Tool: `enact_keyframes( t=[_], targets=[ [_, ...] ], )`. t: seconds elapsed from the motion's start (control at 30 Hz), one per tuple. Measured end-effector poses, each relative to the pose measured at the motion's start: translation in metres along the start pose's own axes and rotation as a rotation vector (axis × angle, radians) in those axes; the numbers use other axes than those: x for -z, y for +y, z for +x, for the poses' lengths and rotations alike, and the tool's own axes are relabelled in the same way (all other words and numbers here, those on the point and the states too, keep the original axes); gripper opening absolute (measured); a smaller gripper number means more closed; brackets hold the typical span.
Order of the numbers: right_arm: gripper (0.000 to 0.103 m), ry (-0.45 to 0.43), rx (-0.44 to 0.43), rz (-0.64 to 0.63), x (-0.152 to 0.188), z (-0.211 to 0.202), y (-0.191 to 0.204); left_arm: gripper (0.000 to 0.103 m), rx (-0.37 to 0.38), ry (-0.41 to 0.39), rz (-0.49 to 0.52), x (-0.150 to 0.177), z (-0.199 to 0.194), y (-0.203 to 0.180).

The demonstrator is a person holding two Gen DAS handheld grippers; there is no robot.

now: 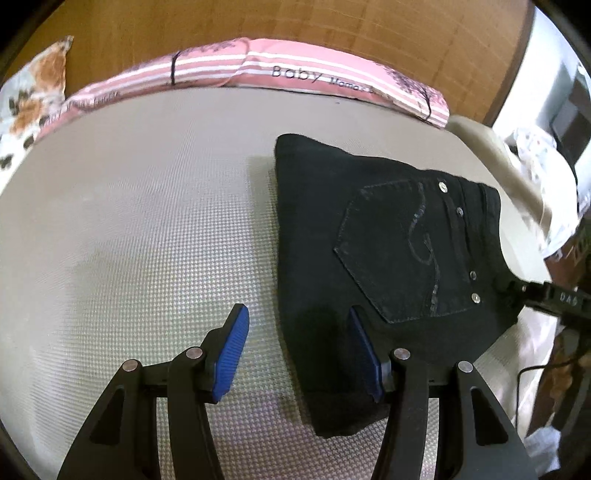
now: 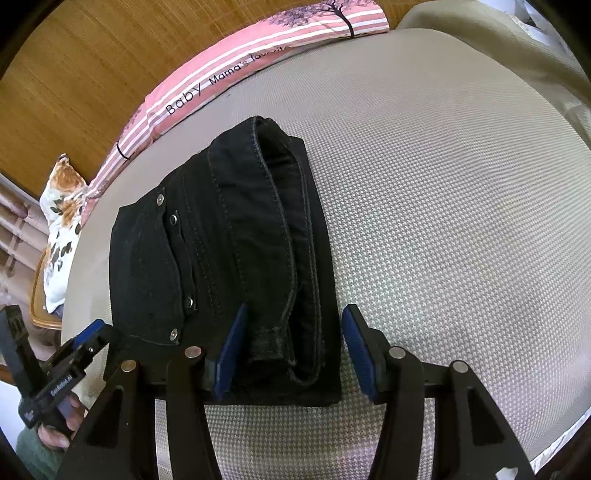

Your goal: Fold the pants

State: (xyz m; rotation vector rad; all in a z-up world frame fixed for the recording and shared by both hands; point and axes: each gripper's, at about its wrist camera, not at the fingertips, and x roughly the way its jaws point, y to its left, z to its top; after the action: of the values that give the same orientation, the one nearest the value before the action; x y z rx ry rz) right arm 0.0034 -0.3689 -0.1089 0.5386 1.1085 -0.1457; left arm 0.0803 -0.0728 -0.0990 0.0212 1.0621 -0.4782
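Black pants lie folded into a compact stack on the grey bed, back pocket and rivets on top. In the right wrist view the pants show their waistband and layered folded edges. My left gripper is open at the near left corner of the stack, one blue pad over bare bed, the other over the fabric. My right gripper is open and straddles the near right edge of the stack. The left gripper also shows in the right wrist view, at the stack's left corner. The right gripper's tip shows in the left wrist view.
A pink striped pillow lies along the wooden headboard. A floral pillow sits at the far left. The grey textured bed stretches left of the pants. Clutter and white cloth lie beyond the right bed edge.
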Motion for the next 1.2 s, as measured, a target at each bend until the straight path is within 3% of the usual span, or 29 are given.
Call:
enact_keyframes(
  t=[0.3, 0.47, 0.63, 0.8, 0.87, 0.9, 0.97, 1.03, 1.2],
  targets=[
    [0.053, 0.007, 0.005, -0.018, 0.001, 0.000, 0.001, 0.056, 0.041, 0.069, -0.068, -0.003, 0.012, 0.014],
    [0.054, 0.002, 0.022, -0.071, -0.002, -0.011, 0.016, 0.056, 0.048, 0.049, -0.052, -0.008, 0.008, 0.010],
    [0.054, -0.042, 0.007, -0.115, -0.026, -0.021, 0.028, 0.056, 0.063, -0.012, 0.080, -0.011, -0.003, -0.016],
    [0.053, -0.080, -0.028, -0.093, -0.071, -0.014, 0.029, 0.056, 0.106, -0.015, 0.230, -0.004, -0.003, -0.052],
    [0.042, -0.062, -0.072, -0.060, -0.087, -0.005, 0.028, 0.056, 0.098, -0.013, 0.277, -0.002, 0.000, -0.062],
    [0.030, -0.037, -0.092, -0.039, -0.094, 0.002, 0.026, 0.056, 0.097, -0.008, 0.287, -0.002, 0.002, -0.064],
    [0.028, -0.025, -0.086, -0.031, -0.098, 0.009, 0.029, 0.056, 0.099, 0.006, 0.296, 0.000, 0.005, -0.066],
    [0.015, -0.042, -0.063, -0.060, -0.099, 0.008, 0.033, 0.056, 0.102, 0.027, 0.295, 0.001, 0.012, -0.066],
    [0.010, -0.043, 0.017, -0.067, -0.090, 0.018, 0.031, 0.056, 0.112, 0.049, 0.265, 0.003, 0.022, -0.060]
  ],
)
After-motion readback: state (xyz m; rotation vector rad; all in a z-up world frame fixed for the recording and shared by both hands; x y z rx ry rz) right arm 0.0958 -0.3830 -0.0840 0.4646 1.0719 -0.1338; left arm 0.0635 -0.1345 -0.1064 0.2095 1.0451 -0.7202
